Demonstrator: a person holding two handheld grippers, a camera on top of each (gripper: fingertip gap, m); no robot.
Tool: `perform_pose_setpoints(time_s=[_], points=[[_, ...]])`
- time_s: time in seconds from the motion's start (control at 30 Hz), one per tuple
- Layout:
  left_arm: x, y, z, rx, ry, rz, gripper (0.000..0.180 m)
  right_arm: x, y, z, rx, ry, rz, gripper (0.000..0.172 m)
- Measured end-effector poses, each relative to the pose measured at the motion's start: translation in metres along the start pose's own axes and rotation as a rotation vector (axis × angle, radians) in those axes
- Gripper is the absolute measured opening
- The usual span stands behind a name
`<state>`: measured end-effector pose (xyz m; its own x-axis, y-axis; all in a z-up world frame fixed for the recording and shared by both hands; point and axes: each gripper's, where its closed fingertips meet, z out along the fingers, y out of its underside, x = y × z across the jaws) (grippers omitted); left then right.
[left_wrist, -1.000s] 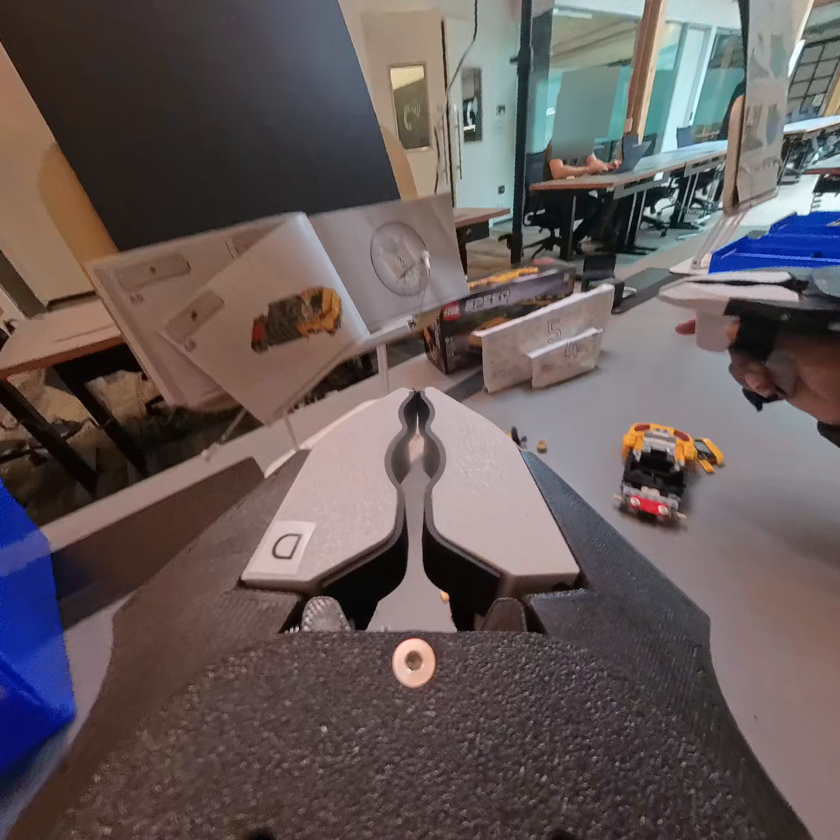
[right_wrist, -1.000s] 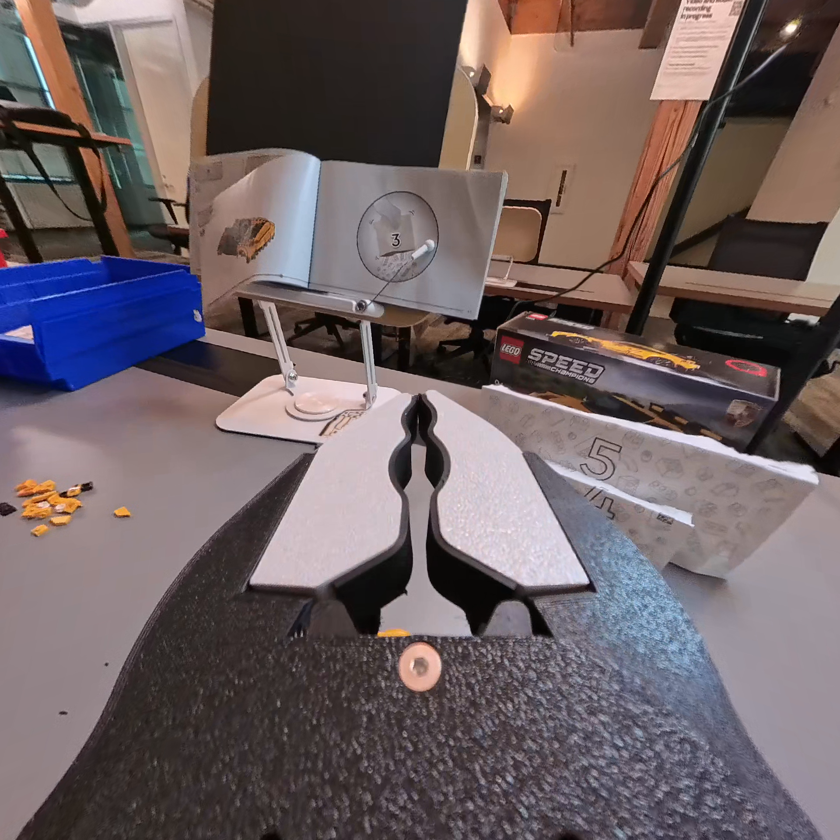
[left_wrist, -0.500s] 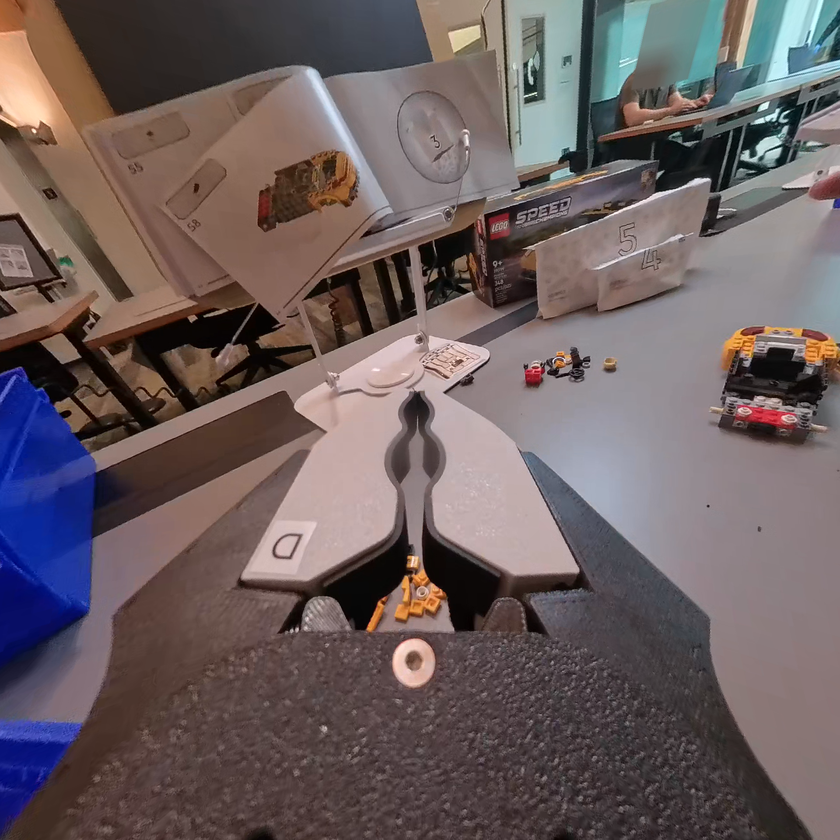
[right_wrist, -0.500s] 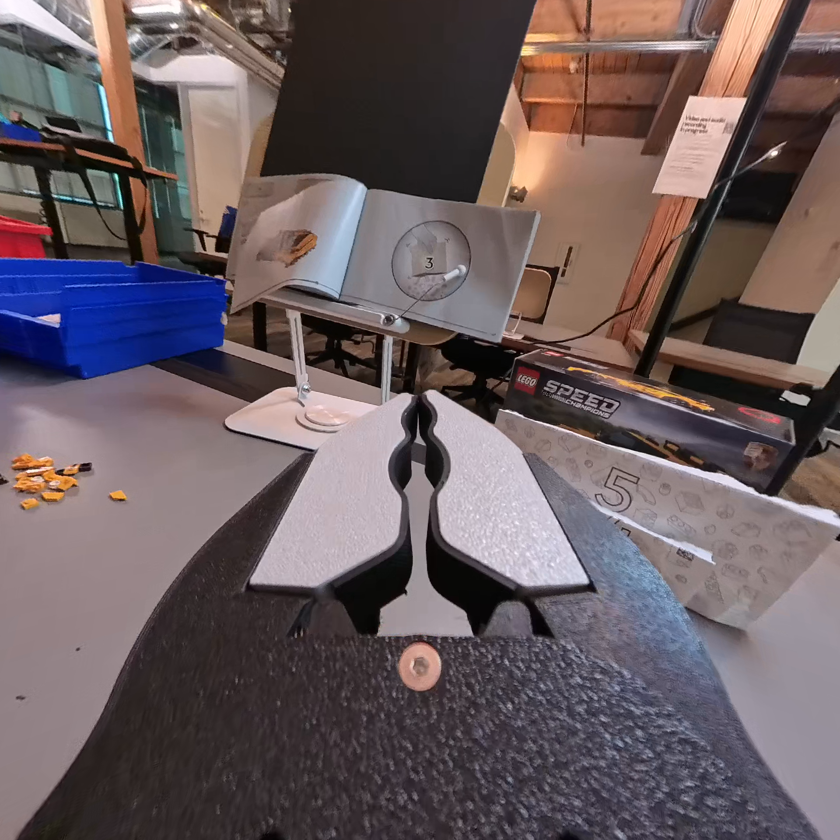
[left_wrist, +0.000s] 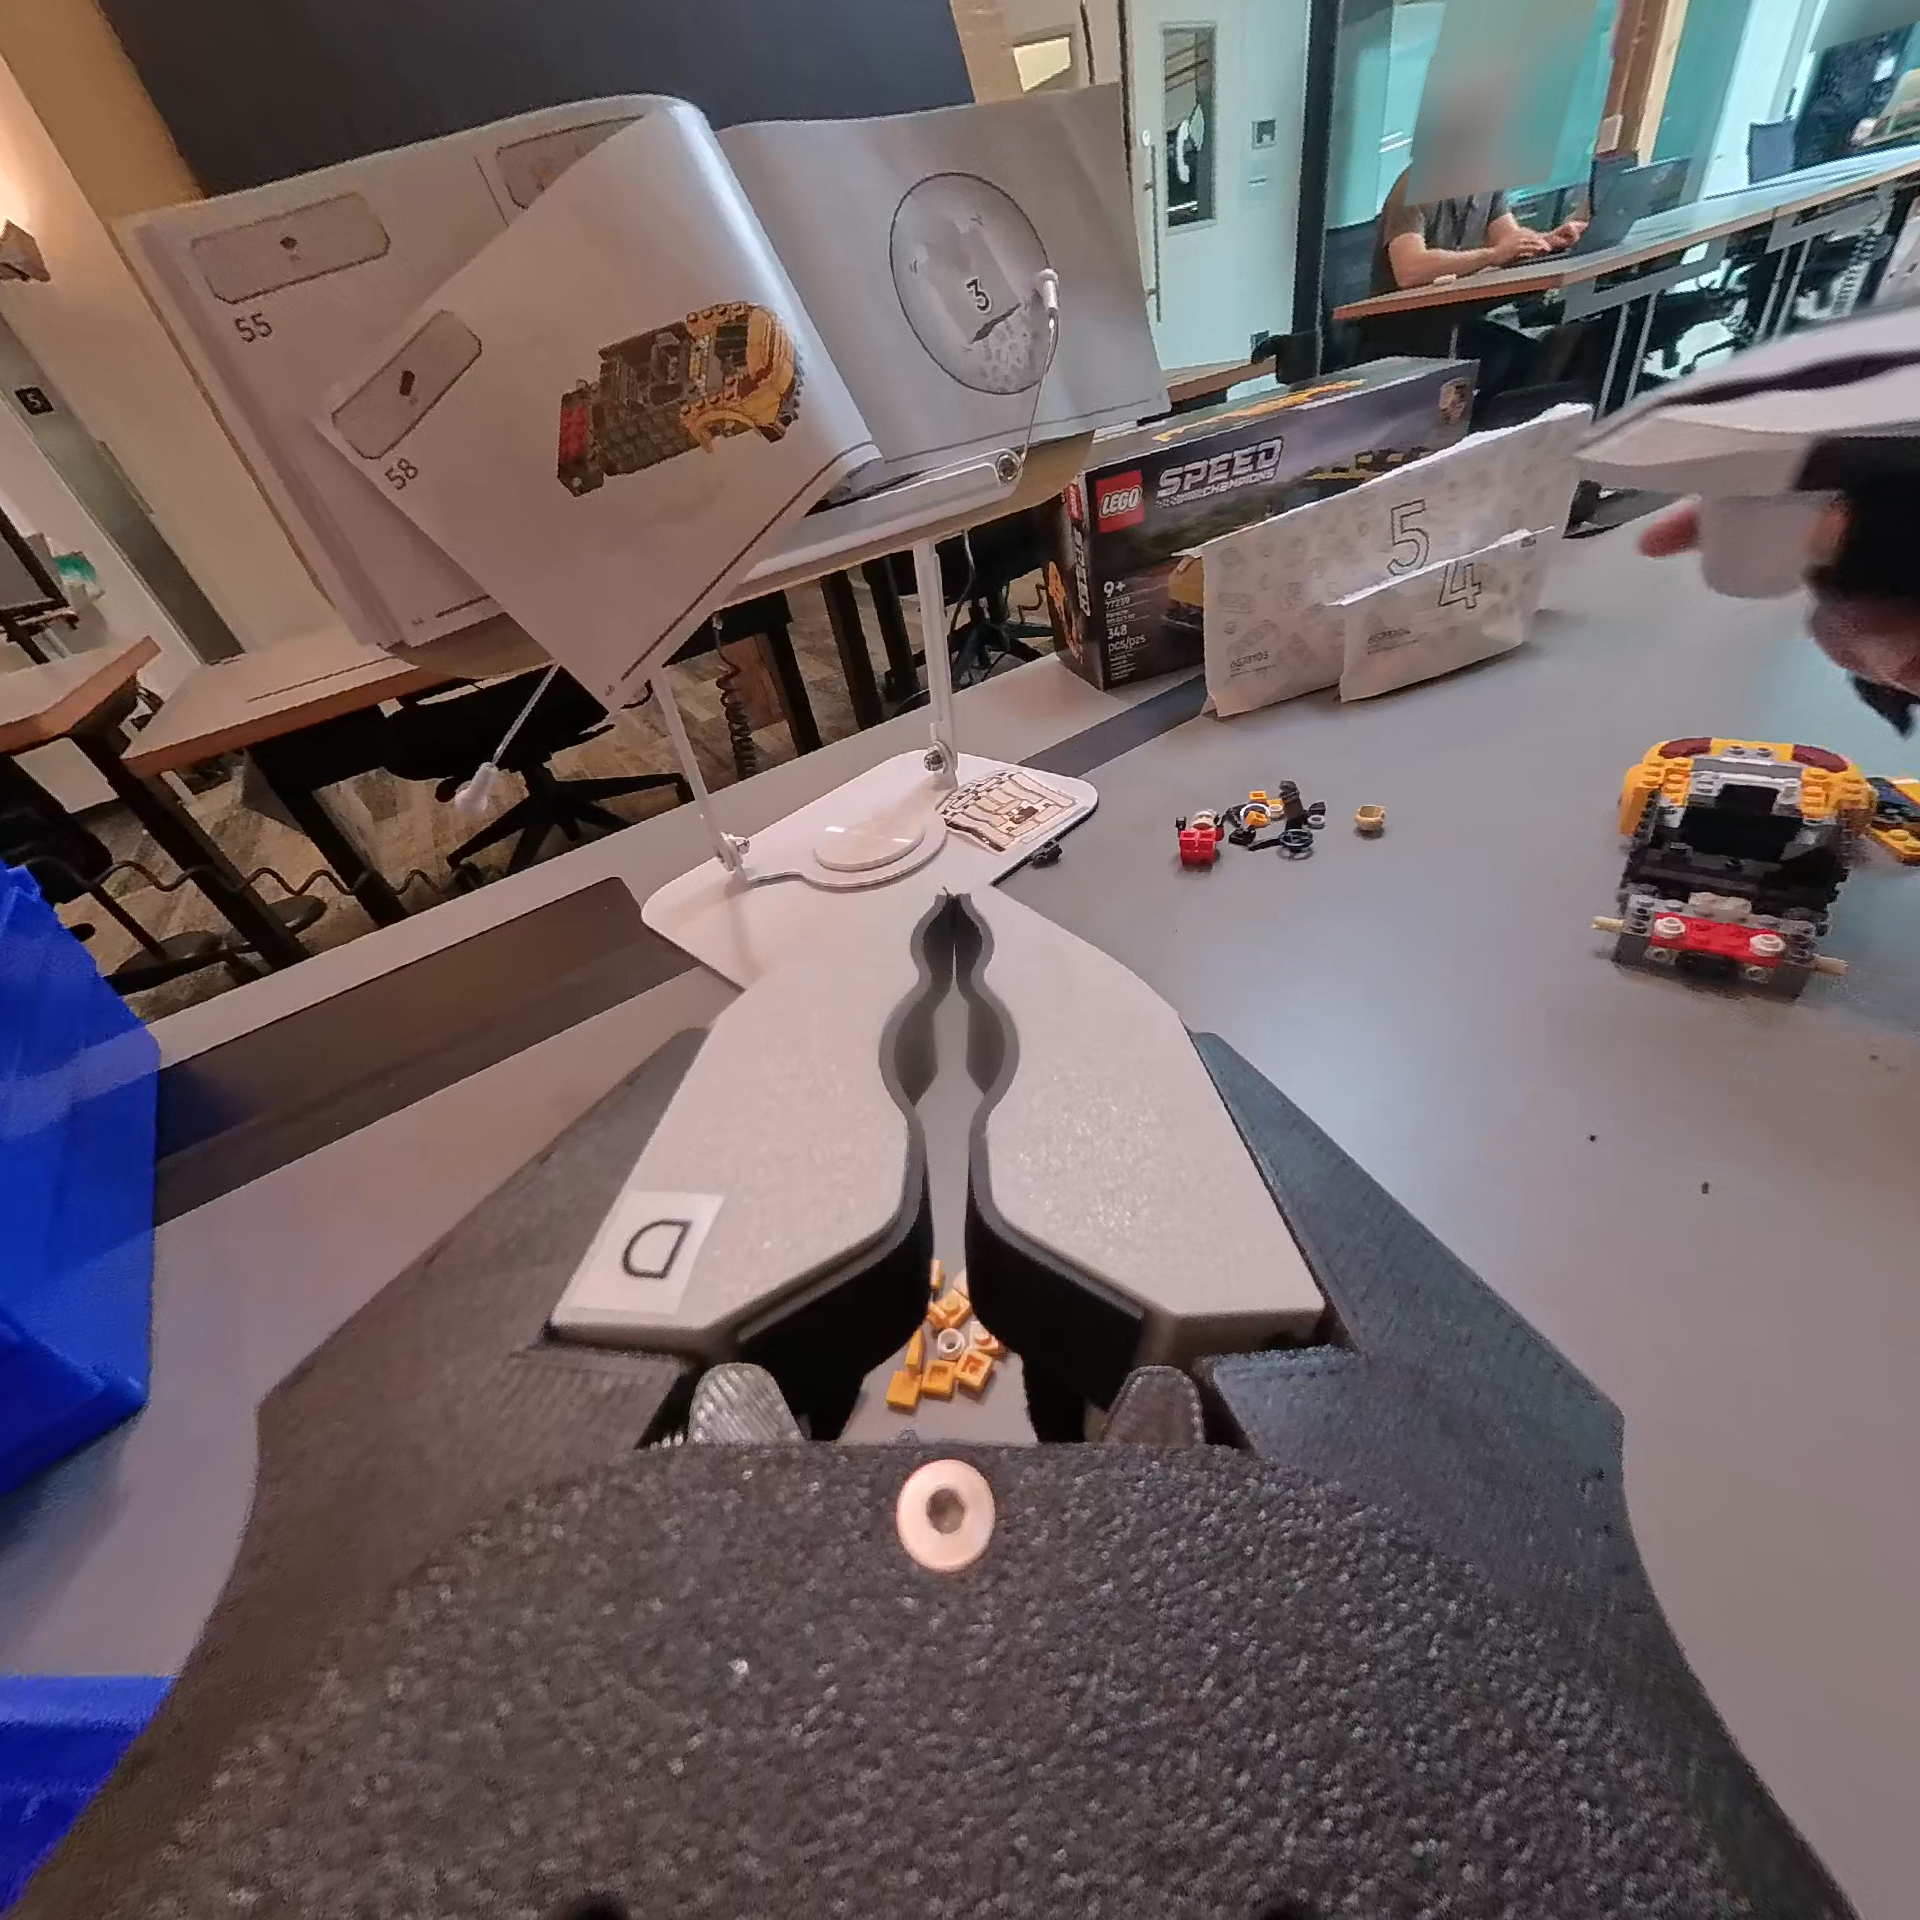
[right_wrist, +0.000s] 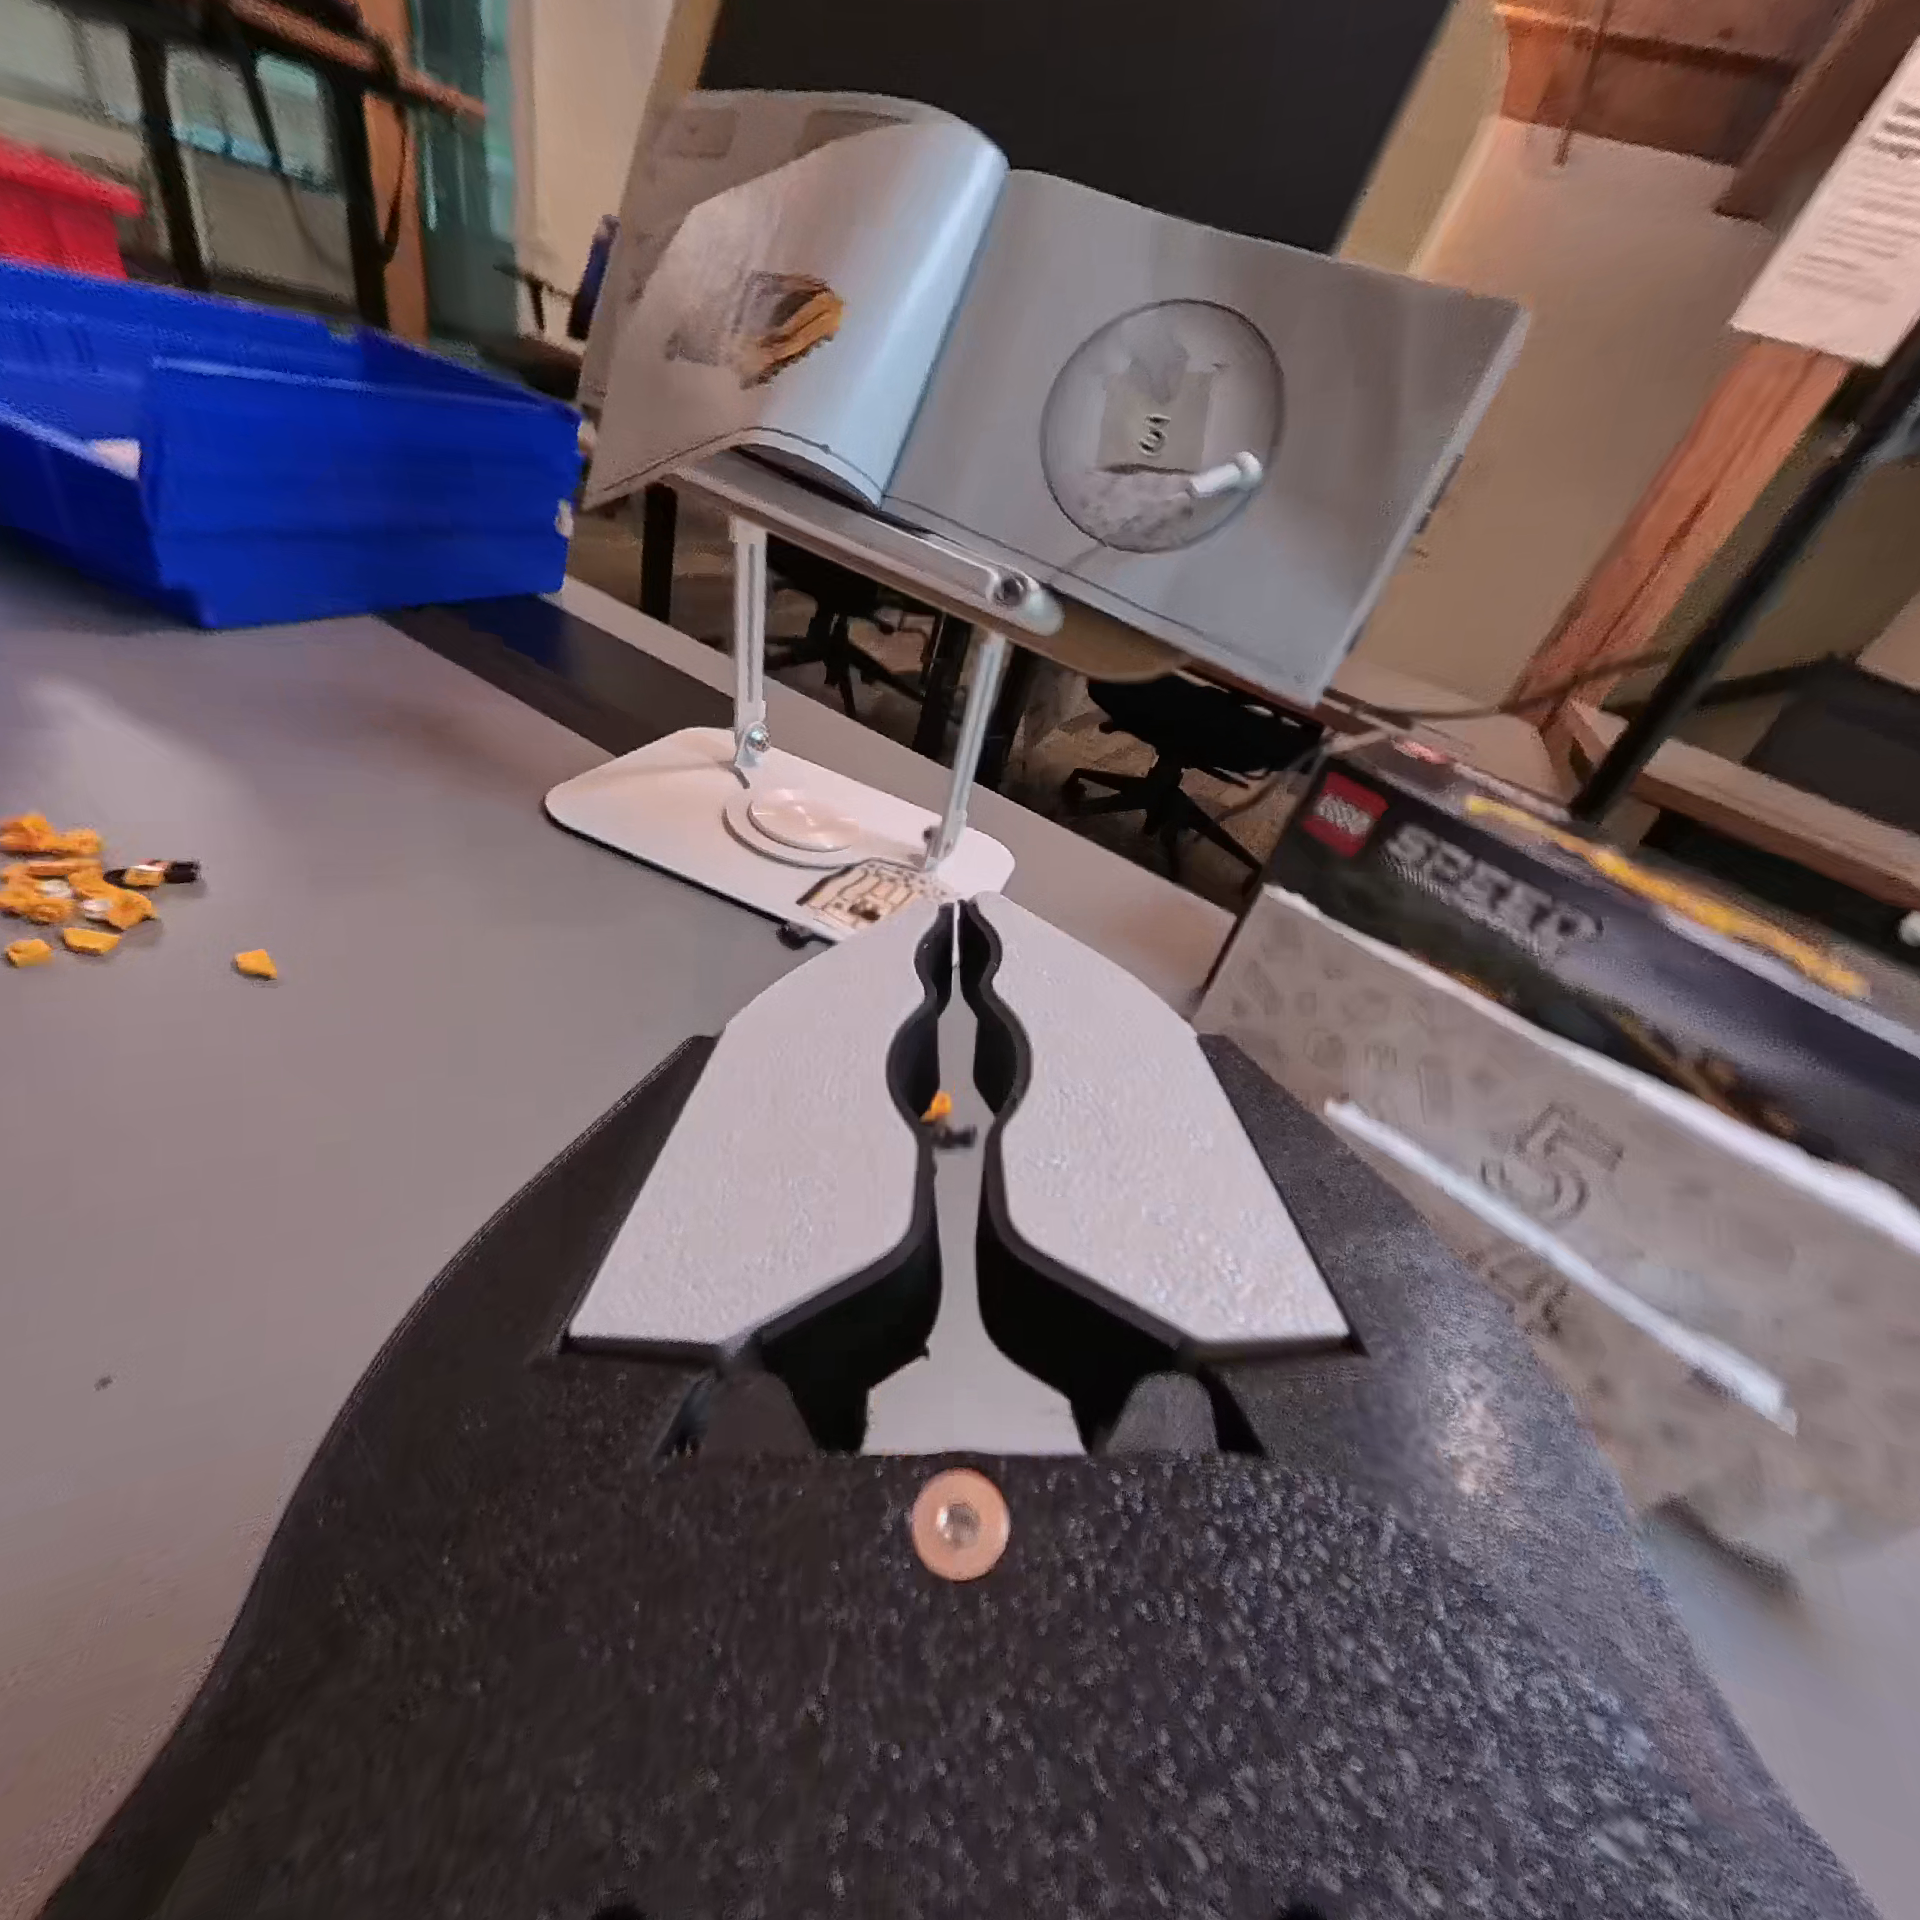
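Observation:
My left gripper is shut with nothing between its fingertips. It hovers over the grey table, above a small heap of yellow bricks seen through the gap near its base. My right gripper is shut and holds nothing. It points at the white base of the book stand. It also shows in the left wrist view, held by a hand at the right edge. A partly built yellow, black and red toy car stands on the table to the right. An open instruction booklet rests on the stand.
Small loose parts lie near the stand's base. A sticker sheet lies on the base. A dark toy box and white numbered bags stand behind. A blue bin sits at the left. Yellow bricks lie scattered. The gap from one gripper's tips to the other's is roughly 25 cm.
Both grippers stayed shut. The left one swung and dipped toward the table, now over the yellow bricks. The right one tilted down and moved closer to the stand's base.

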<state>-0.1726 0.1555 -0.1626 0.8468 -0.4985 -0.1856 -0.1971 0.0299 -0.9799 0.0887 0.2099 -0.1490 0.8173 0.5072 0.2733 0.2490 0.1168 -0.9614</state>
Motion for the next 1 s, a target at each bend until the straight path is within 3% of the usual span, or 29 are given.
perform_pose_setpoints(time_s=[0.1, 0.23, 0.33, 0.47, 0.77, 1.0], points=[[0.006, -0.002, -0.001, 0.006, 0.016, -0.006, 0.0, 0.001, -0.035, 0.045, 0.005, -0.017, -0.179, 0.0], [0.009, -0.006, -0.003, 0.013, 0.018, 0.018, 0.0, -0.003, -0.078, 0.141, -0.006, -0.061, -0.367, 0.001], [0.007, -0.008, -0.005, 0.017, 0.008, 0.031, 0.0, -0.016, -0.085, 0.207, -0.058, -0.118, -0.443, 0.007], [0.006, -0.008, -0.005, 0.02, 0.018, 0.016, 0.0, -0.028, -0.079, 0.259, -0.156, -0.111, -0.51, 0.013], [0.011, -0.006, -0.004, 0.012, 0.059, 0.001, 0.0, -0.046, -0.083, 0.274, -0.177, 0.01, -0.776, 0.014], [0.008, -0.009, -0.005, 0.027, 0.032, 0.014, 0.0, -0.052, -0.086, 0.263, -0.118, -0.092, -0.627, 0.019]])
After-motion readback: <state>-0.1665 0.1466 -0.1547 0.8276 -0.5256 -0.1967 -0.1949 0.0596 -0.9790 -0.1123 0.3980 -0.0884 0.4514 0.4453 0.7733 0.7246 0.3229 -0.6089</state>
